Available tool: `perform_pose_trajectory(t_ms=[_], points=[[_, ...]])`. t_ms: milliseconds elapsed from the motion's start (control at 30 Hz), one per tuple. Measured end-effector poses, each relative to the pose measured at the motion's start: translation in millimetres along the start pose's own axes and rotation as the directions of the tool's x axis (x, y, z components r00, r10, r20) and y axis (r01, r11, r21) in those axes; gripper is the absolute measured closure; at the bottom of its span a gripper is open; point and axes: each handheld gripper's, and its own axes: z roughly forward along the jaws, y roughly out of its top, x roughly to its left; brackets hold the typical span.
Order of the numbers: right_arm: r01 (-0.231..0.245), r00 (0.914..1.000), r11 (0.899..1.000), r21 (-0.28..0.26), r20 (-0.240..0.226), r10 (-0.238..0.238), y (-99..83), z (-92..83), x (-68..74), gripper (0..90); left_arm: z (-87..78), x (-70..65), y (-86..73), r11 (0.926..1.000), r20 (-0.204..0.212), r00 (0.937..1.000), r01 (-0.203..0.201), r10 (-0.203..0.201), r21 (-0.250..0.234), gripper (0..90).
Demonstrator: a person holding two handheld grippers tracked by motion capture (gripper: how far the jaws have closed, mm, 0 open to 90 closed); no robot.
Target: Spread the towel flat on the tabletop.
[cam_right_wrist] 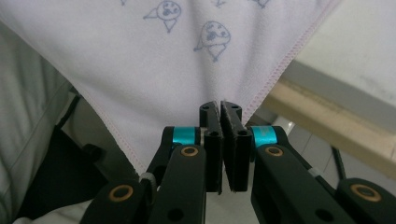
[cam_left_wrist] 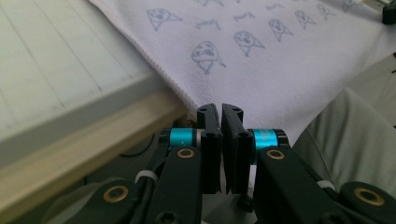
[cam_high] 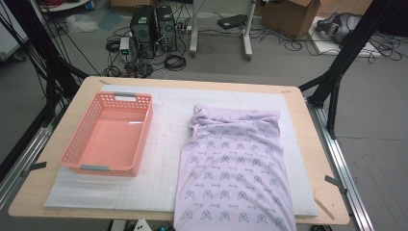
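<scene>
L to R: pink basket sits at worktop left, well apart from the cloth. Cloth's long axis runs away from the person, far end bunched, near hem hanging over the near worktop edge. Left gripper is clenched on the hem's left corner below that edge; right gripper is clamped on the right corner. Cloth lies ahead of both, stretched taut btwn them. Next move, I judge, turns on drawing along that axis.
</scene>
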Motion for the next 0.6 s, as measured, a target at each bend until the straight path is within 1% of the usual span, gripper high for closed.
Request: perform_pose_trajectory(t_ms=[33, 67, 100, 133, 200, 333, 367, 500, 600], points=[[-0.011, 0.9999, 1.0, -0.009, 0.0, 0.011, -1.2, -1.2, 1.0, 80.9, 1.5, -0.4, -0.4, 1.0, -0.016, 0.9999, 0.0, 0.0, -0.007, 81.8], [-0.019, 0.9998, 1.0, -0.019, 0.01, 0.02, -1.2, -1.9, 0.6, 73.4, 3.5, 0.6, 0.5, 0.9998, -0.034, 0.9994, 0.01, -0.011, -0.015, 71.0], [-0.04, 0.999, 0.999, -0.033, 0.021, 0.041, -0.3, -2.2, -0.7, 69.6, 5.3, 2.3, 1.9, 0.9995, -0.044, 0.9989, 0.019, -0.02, -0.024, 60.7], [-0.061, 0.9979, 0.997, -0.052, 0.021, 0.062, 0.9, -2.3, -2.9, 67.0, 6.8, 4.0, 3.4, 0.9989, -0.052, 0.9984, 0.019, -0.021, -0.043, 57.5], [-0.08, 0.9959, 0.993, -0.083, 0.037, 0.083, 4.4, -1.7, -6.8, 63.6, 9.8, 9.3, 7.9, 0.9972, -0.065, 0.9976, 0.02, -0.025, -0.072, 51.5], [-0.079, 0.9929, 0.991, -0.111, 0.079, 0.088, 11.3, 2.2, -11.6, 61.8, 14.9, 19.9, 17.4, 0.9939, -0.079, 0.9966, 0.016, -0.025, -0.109, 45.9], [-0.081, 0.9924, 0.99, -0.113, 0.083, 0.091, 12.9, 3.6, -12.4, 61.8, 15.8, 21.8, 18.7, 0.993, -0.075, 0.9967, 0.021, -0.03, -0.117, 45.4], [-0.07, 0.9912, 0.99, -0.122, 0.103, 0.083, 20.6, 10.5, -18.3, 61.7, 20.6, 30.7, 24.2, 0.992, -0.061, 0.9972, 0.035, -0.043, -0.121, 44.0], [-0.071, 0.9903, 0.989, -0.129, 0.11, 0.085, 27.3, 17.2, -23.7, 61.4, 28.2, 39.0, 31.7, 0.9925, -0.055, 0.9976, 0.036, -0.043, -0.117, 43.4]])
